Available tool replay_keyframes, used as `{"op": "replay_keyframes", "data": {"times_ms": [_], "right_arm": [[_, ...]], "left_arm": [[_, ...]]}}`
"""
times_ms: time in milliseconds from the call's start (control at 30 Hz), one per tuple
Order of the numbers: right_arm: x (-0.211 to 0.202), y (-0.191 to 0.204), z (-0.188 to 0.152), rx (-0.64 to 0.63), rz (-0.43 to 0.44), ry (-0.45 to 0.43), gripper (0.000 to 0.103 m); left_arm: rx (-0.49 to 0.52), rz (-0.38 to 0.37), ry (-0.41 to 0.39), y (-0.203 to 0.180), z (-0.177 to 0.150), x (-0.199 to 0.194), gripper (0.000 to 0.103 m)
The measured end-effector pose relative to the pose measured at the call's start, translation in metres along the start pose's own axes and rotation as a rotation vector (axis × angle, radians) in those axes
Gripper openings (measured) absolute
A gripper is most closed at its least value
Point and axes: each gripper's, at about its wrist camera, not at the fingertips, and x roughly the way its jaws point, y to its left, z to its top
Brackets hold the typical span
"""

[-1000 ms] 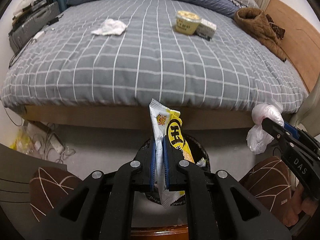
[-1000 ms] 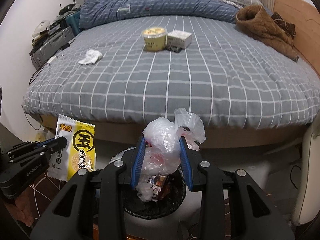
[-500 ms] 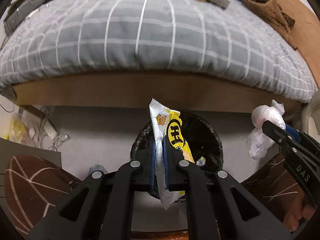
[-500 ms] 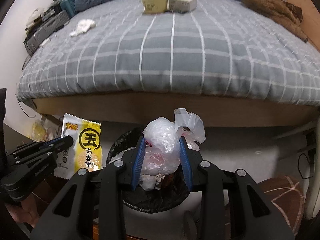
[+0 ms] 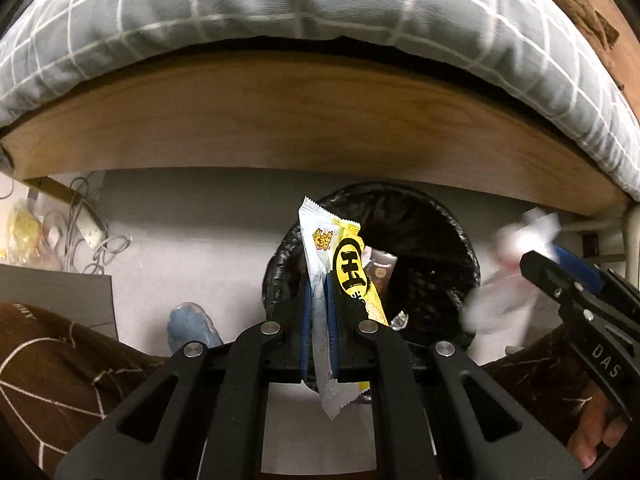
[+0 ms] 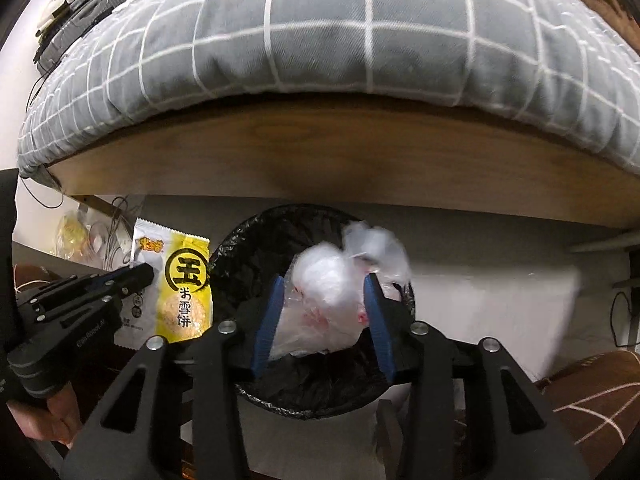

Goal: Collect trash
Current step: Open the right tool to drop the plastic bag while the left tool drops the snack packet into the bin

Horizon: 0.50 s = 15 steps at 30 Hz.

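Right gripper (image 6: 326,312): jaws opening, the crumpled translucent plastic bag (image 6: 332,304) sits loose between the blue pads, directly over the mouth of the round black-lined trash bin (image 6: 256,240), so it should drop straight in. Left gripper (image 5: 319,320): clamped on a glossy yellow-and-white snack wrapper (image 5: 344,264), long axis upright, above the bin's near-left rim. Beyond: wooden bed frame (image 6: 320,152), grey checked quilt (image 6: 320,32).
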Motion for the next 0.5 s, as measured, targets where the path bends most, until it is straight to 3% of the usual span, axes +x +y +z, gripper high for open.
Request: {"op": "replay_keyframes", "data": {"times_ms": [133, 300, 500], "right_arm": [[0.008, 0.006, 0.001, -0.021, 0.005, 0.006, 0.059], [0.003, 0.005, -0.002, -0.036, -0.033, -0.027, 0.084], [-0.013, -0.019, -0.004, 0.016, -0.089, -0.08, 0.093]], "left_arm": [[-0.009, 0.017, -0.009, 0.003, 0.003, -0.002, 0.007], [-0.008, 0.013, -0.009, 0.0, 0.007, -0.005, 0.007], [0.022, 0.003, -0.005, -0.019, 0.008, 0.0, 0.007]]}}
